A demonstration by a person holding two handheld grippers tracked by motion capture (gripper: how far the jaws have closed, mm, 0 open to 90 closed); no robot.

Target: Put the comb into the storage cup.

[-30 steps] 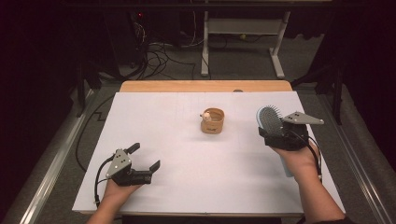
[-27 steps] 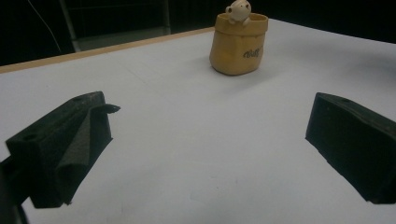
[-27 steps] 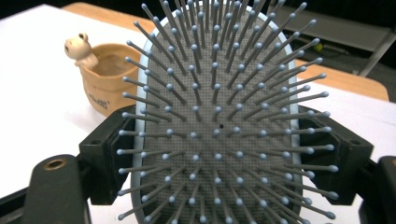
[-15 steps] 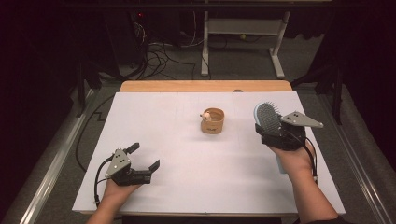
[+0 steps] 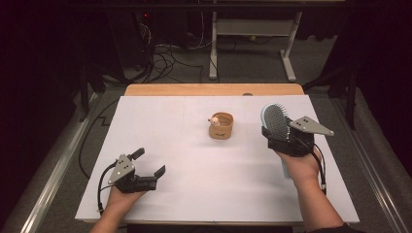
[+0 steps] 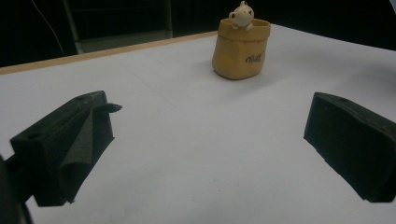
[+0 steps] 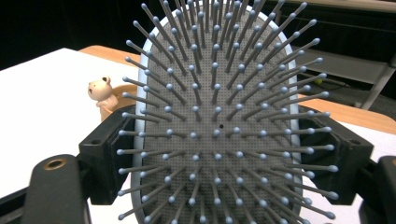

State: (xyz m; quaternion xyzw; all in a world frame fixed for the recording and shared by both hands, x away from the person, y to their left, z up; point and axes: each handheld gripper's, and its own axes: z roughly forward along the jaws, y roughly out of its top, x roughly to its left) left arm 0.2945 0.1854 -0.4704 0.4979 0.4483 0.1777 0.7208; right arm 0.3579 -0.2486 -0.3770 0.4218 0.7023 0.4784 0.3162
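A light blue hairbrush (image 5: 273,120) stands upright over the right side of the white table (image 5: 204,199). My right gripper (image 5: 277,133) is shut on the sides of its head. In the right gripper view the bristled face of the brush (image 7: 219,126) points at the camera, with a black finger (image 7: 105,158) pressing on each edge. A small tan cup (image 5: 221,127) with a bear figure on its rim sits mid-table, to the left of the brush. My left gripper (image 5: 149,162) rests near the front left, open, with nothing between its fingers (image 6: 70,144). The cup (image 6: 240,49) stands well ahead of it.
A wooden strip (image 5: 209,90) runs along the table's far edge. Beyond it are a desk frame (image 5: 252,29) and loose cables (image 5: 170,53) on a dark floor. Metal rails flank the table on both sides.
My right gripper has drifted slightly to the left with the brush still in it. The left gripper and the cup have not moved.
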